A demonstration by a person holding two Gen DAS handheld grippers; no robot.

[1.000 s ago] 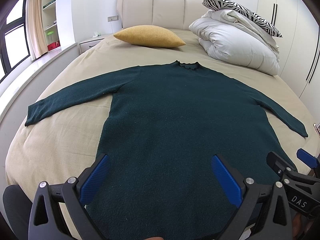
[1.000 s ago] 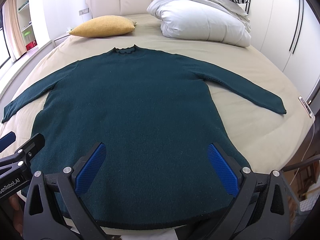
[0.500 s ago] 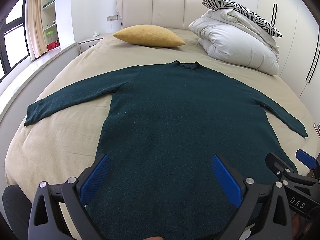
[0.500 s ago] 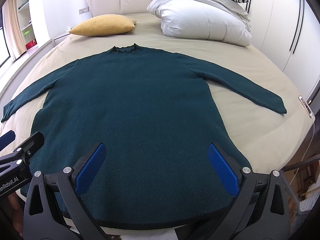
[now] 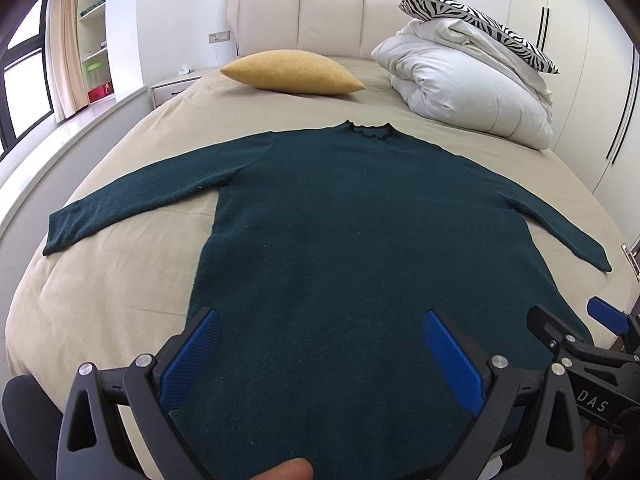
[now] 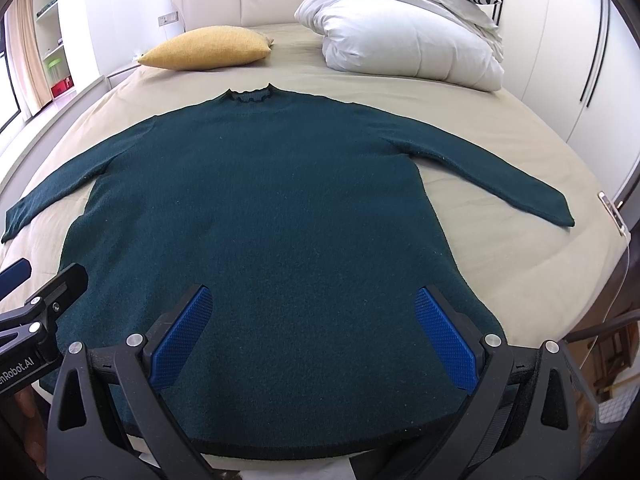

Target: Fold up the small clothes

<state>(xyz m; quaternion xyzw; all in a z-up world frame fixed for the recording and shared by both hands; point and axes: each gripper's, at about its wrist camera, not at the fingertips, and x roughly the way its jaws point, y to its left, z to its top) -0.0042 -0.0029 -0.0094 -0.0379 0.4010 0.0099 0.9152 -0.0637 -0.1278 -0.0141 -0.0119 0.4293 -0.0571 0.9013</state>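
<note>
Beige bedding covers the bed (image 5: pixel 120 280), with a window and shelves off to the left, a padded headboard (image 5: pixel 300 16) at the far end and white wardrobe doors on the right. On the bed lies the sweater (image 5: pixel 360 240), dark green, spread flat and face up, collar toward the headboard and hem toward the grippers, so its long axis runs straight away from both cameras. Its left sleeve (image 5: pixel 132 196) reaches out and slightly down toward the window side; its right sleeve (image 6: pixel 492 176) does the same toward the wardrobes. Beyond the collar sit a yellow pillow (image 5: pixel 292 72) and, to the right, a folded white duvet (image 5: pixel 468 92) topped by a zebra pillow (image 5: pixel 472 16). The left gripper (image 5: pixel 320 356) hangs over the hem's left half, jaws spread wide and holding nothing; the right gripper (image 6: pixel 312 332) hangs over the right half, likewise released and empty. Each is nearer its own sleeve, so judging by this layout no fold has begun, and a likely first move is for one gripper to reach out sideways to its sleeve cuff and bring it across the body. A phone (image 6: pixel 610 206) lies at the bed's right edge.
</note>
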